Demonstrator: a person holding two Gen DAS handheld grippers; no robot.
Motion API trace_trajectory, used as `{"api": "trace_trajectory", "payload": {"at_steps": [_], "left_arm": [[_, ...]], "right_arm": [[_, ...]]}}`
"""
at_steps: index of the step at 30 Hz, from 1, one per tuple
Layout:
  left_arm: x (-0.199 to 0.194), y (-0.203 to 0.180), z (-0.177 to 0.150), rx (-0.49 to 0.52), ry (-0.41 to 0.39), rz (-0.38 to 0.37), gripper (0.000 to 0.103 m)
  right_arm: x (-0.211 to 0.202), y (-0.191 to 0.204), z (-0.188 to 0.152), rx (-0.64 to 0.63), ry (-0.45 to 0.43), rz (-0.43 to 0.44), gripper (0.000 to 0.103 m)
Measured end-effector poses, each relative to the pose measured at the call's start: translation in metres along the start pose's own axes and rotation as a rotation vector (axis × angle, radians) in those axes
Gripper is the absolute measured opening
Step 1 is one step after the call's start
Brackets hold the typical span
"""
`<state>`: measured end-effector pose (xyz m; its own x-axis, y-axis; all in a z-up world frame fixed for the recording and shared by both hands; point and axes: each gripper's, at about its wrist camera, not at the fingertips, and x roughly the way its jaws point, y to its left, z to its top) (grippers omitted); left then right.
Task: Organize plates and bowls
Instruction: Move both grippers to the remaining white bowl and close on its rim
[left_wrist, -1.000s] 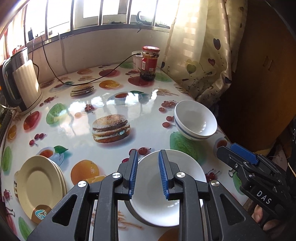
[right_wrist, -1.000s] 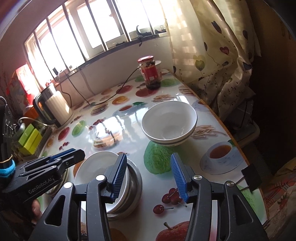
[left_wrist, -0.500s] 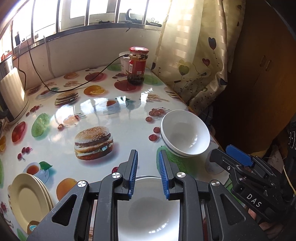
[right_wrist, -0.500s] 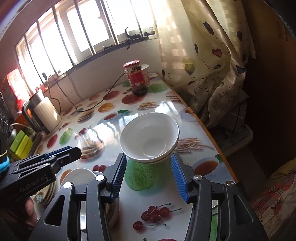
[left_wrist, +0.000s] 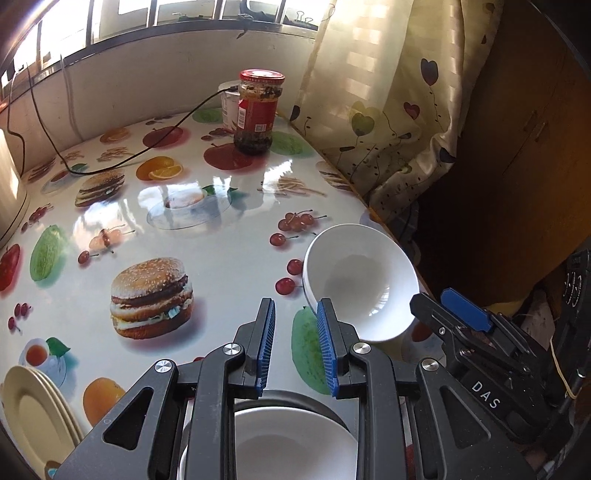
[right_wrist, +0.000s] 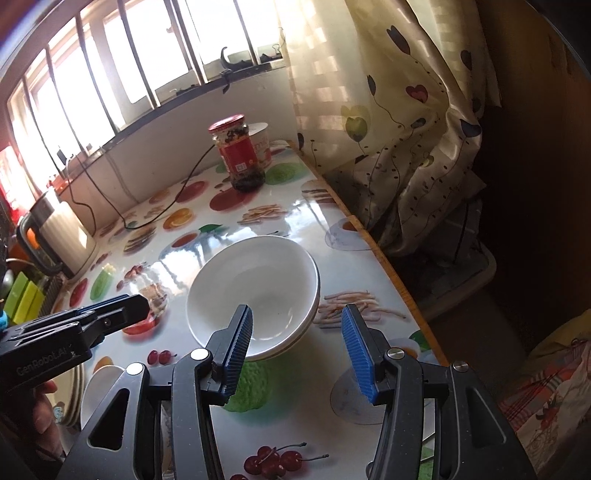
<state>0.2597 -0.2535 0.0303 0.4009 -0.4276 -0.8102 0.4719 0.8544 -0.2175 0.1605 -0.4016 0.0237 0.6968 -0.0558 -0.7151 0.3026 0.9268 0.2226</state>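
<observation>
At frame centre the right gripper (right_wrist: 297, 345), jaws spread wide and empty, straddled the near rim of the stacked white bowls (right_wrist: 255, 291); next, closing on it. The left gripper (left_wrist: 295, 345) waited, jaws parted, empty

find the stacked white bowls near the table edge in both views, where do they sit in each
Left wrist: the stacked white bowls sit right of centre, just beyond the left gripper, near the table's right edge.
Right wrist: they sit at centre, straight ahead of the right gripper.
Shared landmark: the red-lidded jar stands far behind them in both.
</observation>
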Motion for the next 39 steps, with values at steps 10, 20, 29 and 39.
{"api": "trace_trajectory", "payload": {"at_steps": [10, 20, 29, 39], "left_arm": [[0.019, -0.009, 0.009, 0.014, 0.024, 0.026, 0.024], [0.033, -0.014, 0.012, 0.018, 0.050, 0.034, 0.024], [0.042, -0.016, 0.011, 0.024, 0.071, 0.045, 0.024], [0.044, -0.016, 0.010, 0.032, 0.075, 0.045, 0.023]], "right_arm": [[0.022, -0.007, 0.004, -0.005, 0.030, -0.005, 0.050], [0.034, -0.013, 0.008, -0.002, 0.049, 0.002, 0.044], [0.040, -0.014, 0.013, -0.014, 0.051, 0.000, 0.029], [0.040, -0.012, 0.015, -0.022, 0.046, 0.012, 0.017]]}}
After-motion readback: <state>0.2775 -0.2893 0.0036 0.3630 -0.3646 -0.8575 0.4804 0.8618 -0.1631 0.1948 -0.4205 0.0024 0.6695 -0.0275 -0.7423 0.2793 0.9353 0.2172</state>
